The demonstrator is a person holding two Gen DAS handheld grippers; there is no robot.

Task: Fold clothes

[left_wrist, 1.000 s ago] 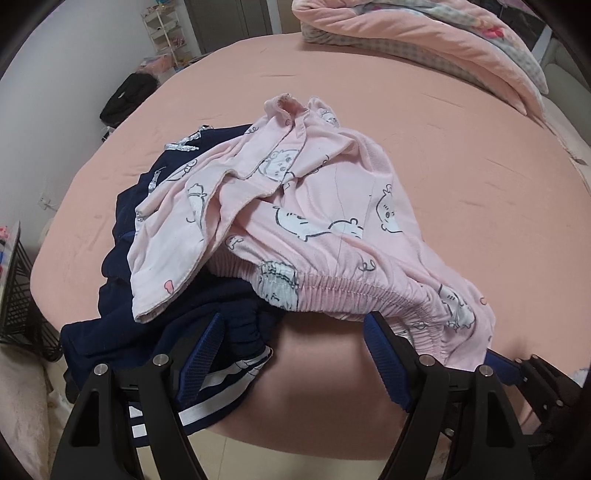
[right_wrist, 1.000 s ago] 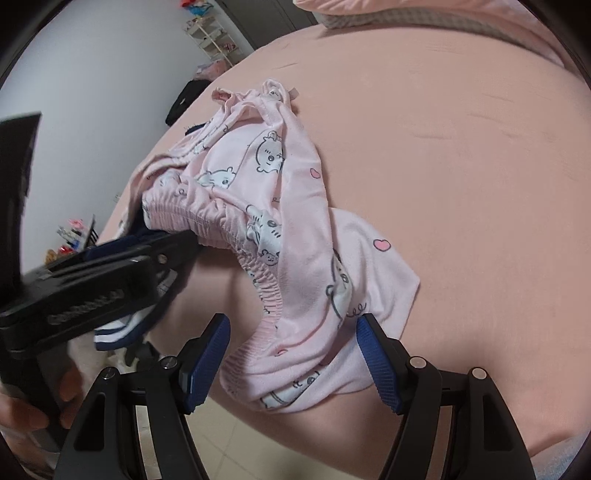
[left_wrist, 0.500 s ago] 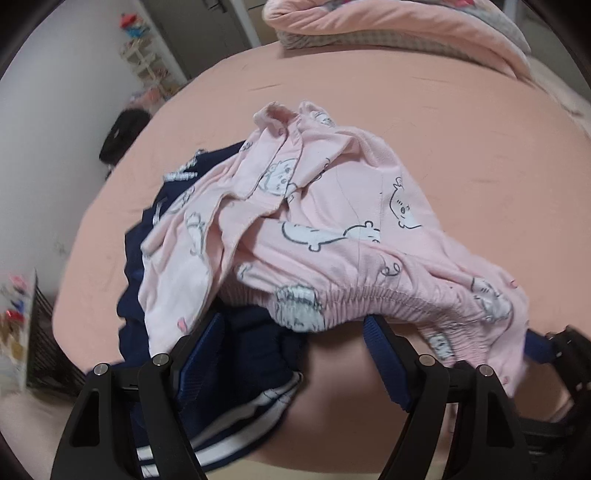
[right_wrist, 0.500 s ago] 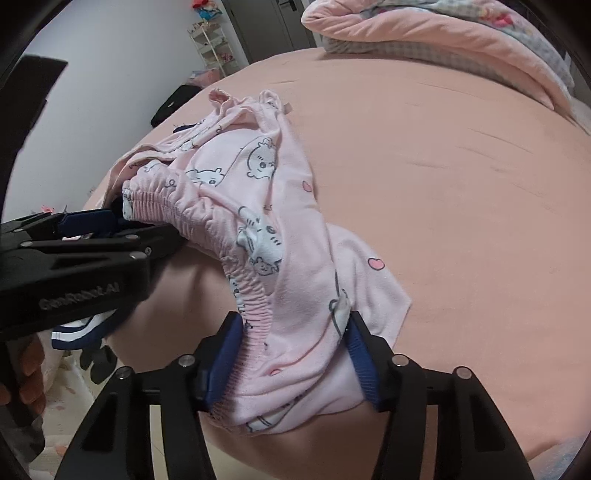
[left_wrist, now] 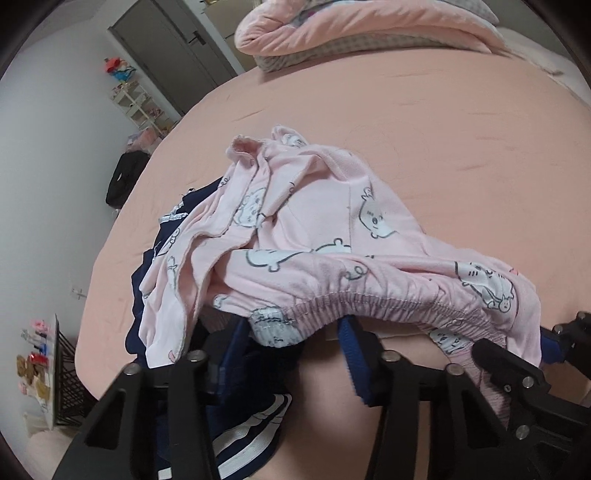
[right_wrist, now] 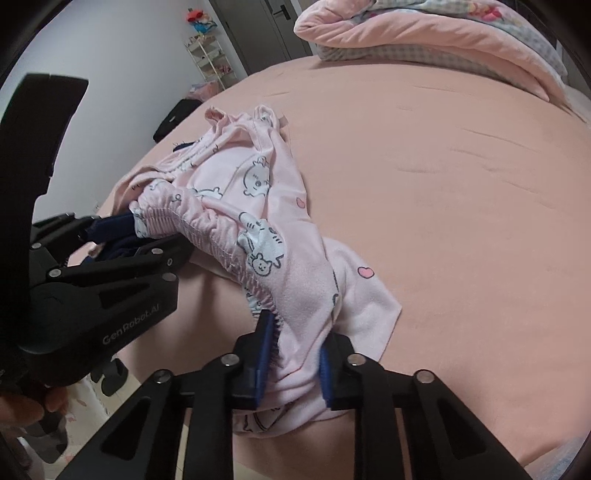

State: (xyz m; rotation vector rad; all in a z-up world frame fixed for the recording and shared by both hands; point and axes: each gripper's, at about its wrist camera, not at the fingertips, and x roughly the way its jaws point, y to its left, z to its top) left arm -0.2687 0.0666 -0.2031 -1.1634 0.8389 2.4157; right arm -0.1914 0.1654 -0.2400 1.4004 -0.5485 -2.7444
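Pink pyjama trousers [left_wrist: 332, 229] with a cartoon print lie crumpled on the pink bed sheet [left_wrist: 443, 129], partly over a navy garment [left_wrist: 251, 417] with white stripes. My left gripper [left_wrist: 295, 343] is at the left end of the elastic waistband. Its jaws are closing with the band's corner between them, and a gap still shows at the right pad. My right gripper [right_wrist: 295, 354] holds the waistband's other end [right_wrist: 295, 332], jaws closing, with the blue pads pressing the bunched pink cloth. The right wrist view shows the left gripper [right_wrist: 125, 236] from the side.
A folded pink quilt [left_wrist: 369, 33] lies at the far end of the bed. Off the bed's left side are a black wire basket [left_wrist: 62, 373], a black bag [left_wrist: 123, 177] and a white shelf [left_wrist: 140, 107]. A hand [right_wrist: 22, 406] grips the left tool.
Both pairs of jaws have narrowed. The right pads came together on the waistband's end. The left gripper rolled and moved in under the band's other end.
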